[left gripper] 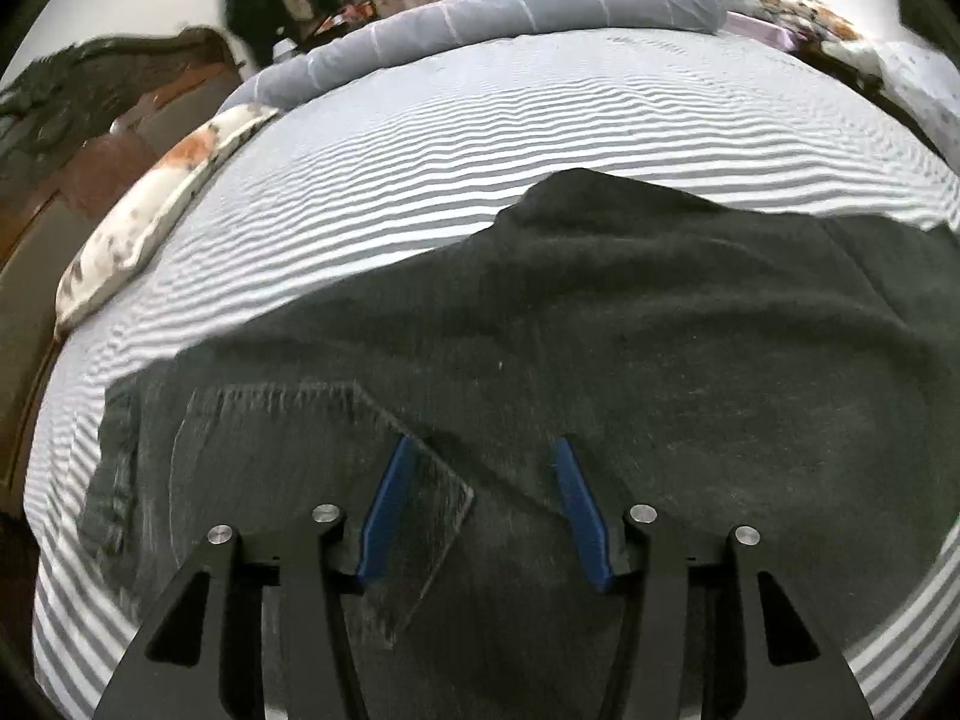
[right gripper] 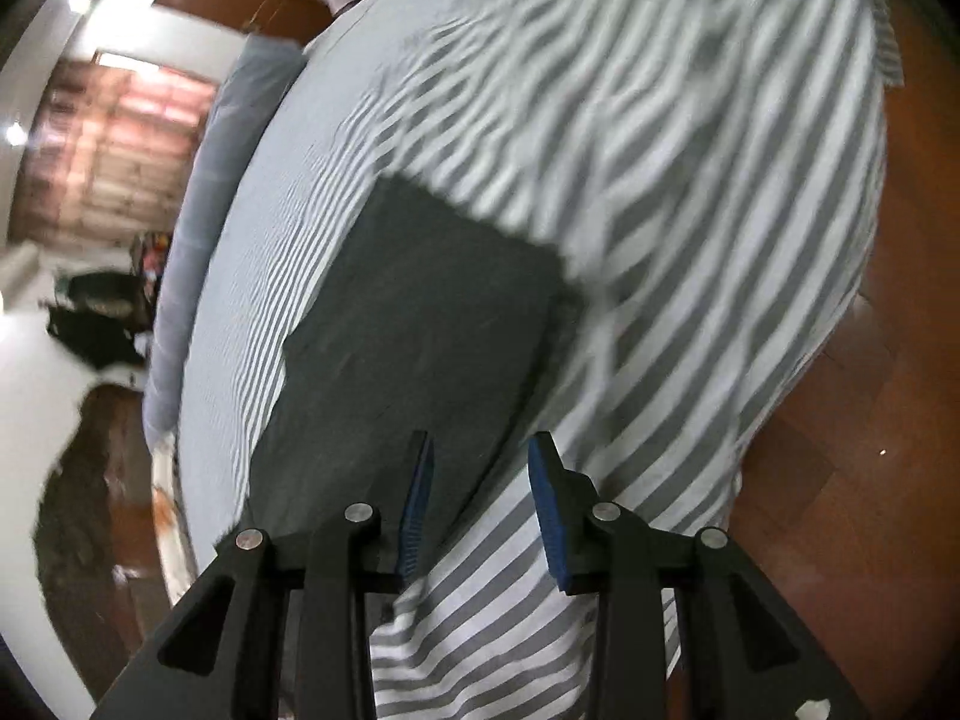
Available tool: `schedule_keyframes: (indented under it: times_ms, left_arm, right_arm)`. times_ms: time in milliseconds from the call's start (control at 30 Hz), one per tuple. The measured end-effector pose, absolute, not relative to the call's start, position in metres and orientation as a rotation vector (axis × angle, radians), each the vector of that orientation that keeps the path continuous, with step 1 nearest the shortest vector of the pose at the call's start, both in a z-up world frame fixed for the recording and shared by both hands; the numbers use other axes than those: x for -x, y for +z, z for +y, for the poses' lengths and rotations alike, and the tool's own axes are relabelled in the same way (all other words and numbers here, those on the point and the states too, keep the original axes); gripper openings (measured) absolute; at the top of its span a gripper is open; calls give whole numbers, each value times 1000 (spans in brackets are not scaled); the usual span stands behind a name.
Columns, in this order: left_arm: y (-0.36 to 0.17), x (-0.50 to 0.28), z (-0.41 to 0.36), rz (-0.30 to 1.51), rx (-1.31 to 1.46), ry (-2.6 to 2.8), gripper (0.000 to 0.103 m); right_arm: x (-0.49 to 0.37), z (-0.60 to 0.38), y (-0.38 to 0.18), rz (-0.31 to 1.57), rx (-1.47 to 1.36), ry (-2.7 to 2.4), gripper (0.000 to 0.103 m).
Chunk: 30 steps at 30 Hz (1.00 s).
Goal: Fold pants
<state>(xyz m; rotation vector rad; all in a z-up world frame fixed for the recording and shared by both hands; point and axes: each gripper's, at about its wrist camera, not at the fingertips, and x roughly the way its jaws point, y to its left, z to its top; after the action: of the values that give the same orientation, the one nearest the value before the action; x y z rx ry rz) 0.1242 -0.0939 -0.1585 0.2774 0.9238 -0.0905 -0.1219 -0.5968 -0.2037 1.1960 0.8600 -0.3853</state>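
Dark grey pants (left gripper: 600, 324) lie spread on a bed with a grey-and-white striped sheet (left gripper: 480, 120). In the left wrist view the waistband and a back pocket (left gripper: 288, 450) are at the lower left. My left gripper (left gripper: 483, 450) is open just above the pants near the pocket, holding nothing. In the right wrist view the pants (right gripper: 432, 312) run away from me to a leg hem. My right gripper (right gripper: 480, 444) is open over the pants' near edge, where cloth meets the striped sheet (right gripper: 660, 180). It holds nothing.
A rolled grey blanket (left gripper: 510, 18) lies along the far side of the bed. A white and orange pillow (left gripper: 156, 204) sits at the left by a dark wooden headboard (left gripper: 90, 120). The wooden floor (right gripper: 840, 480) shows past the bed's right edge.
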Motion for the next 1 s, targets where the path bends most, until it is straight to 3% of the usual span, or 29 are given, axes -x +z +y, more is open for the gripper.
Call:
schedule_keyframes:
  times_ms: [167, 433, 600, 1000]
  left_arm:
    - [-140, -116, -90, 957, -149, -103, 52]
    - [-112, -106, -132, 898, -200, -188, 54]
    - [-113, -102, -169, 912, -224, -269, 55]
    - [-121, -94, -218, 936, -221, -355, 55]
  right_arm:
    - [126, -615, -226, 813, -1275, -378, 32]
    - [124, -636, -245, 750, -1352, -349, 31]
    - [121, -642, -234, 744, -1339, -289, 16]
    - [99, -644, -232, 779, -1255, -318, 18]
